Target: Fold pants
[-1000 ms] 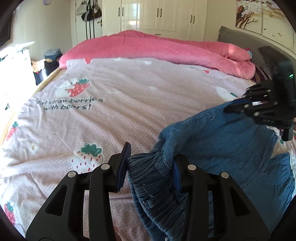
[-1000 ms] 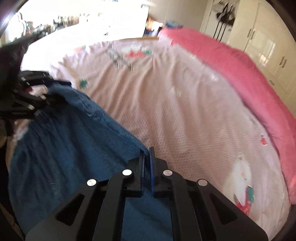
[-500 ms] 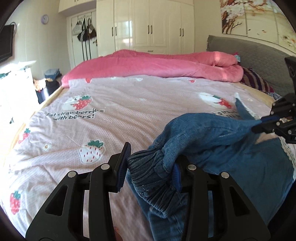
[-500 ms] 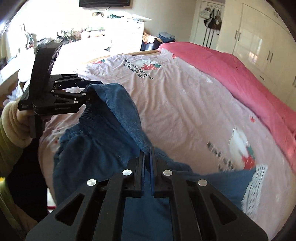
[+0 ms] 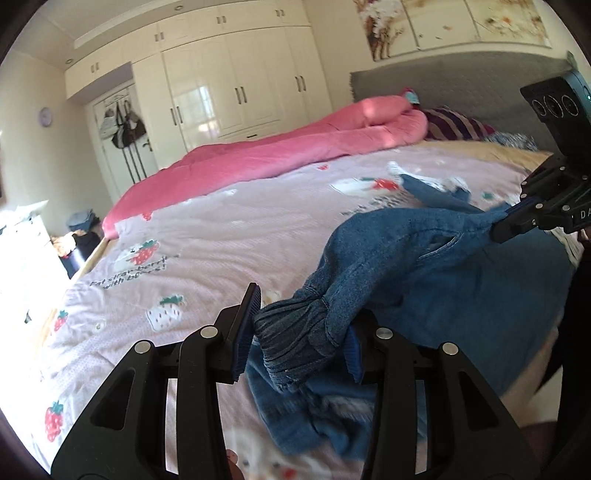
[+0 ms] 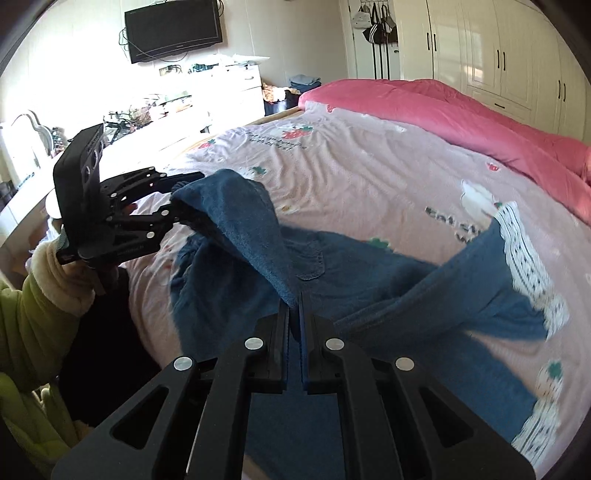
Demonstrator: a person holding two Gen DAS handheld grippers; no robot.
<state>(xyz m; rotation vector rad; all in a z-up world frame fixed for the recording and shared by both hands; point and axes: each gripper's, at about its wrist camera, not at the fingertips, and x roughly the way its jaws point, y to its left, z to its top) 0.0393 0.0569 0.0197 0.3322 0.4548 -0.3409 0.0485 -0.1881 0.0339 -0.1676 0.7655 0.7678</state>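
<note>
over the bed (image 5: 229, 236), both views catch the denim pants (image 5: 424, 266) lifted at the waist and strung between the two tools. left hand-held gripper (image 5: 295, 332) is clamped on a thick bunch of gathered elastic waistband, blue pads (image 5: 243, 325) pressing it from either side, a fair gap between them because the wad is fat. right hand-held gripper (image 6: 293, 321) is pinched right down on a thin edge of the same denim, pads nearly meeting with only the fabric between.

now the split. left wrist view looks up the bed: pink duvet (image 5: 280, 158) rolled along the far side, grey headboard (image 5: 443, 85), striped pillow (image 5: 454, 127), white wardrobe (image 5: 236, 81) behind, and the right tool coming in at the right edge with denim trailing off its tip. a slit pocket shows on the stretched cloth. the legs are mostly hidden here.

right wrist view gives what that one can't: the pant legs sprawled across the strawberry-print sheet (image 6: 369, 170), one leg kicked up to the right with a white lace-trimmed cuff (image 6: 524, 258), another cuff lower right. it also shows a wall television (image 6: 173, 29), a bright cluttered dresser (image 6: 221, 92), and the left tool from outside, held by a person in a green sleeve (image 6: 26, 321) with a cream fleecy cuff.
</note>
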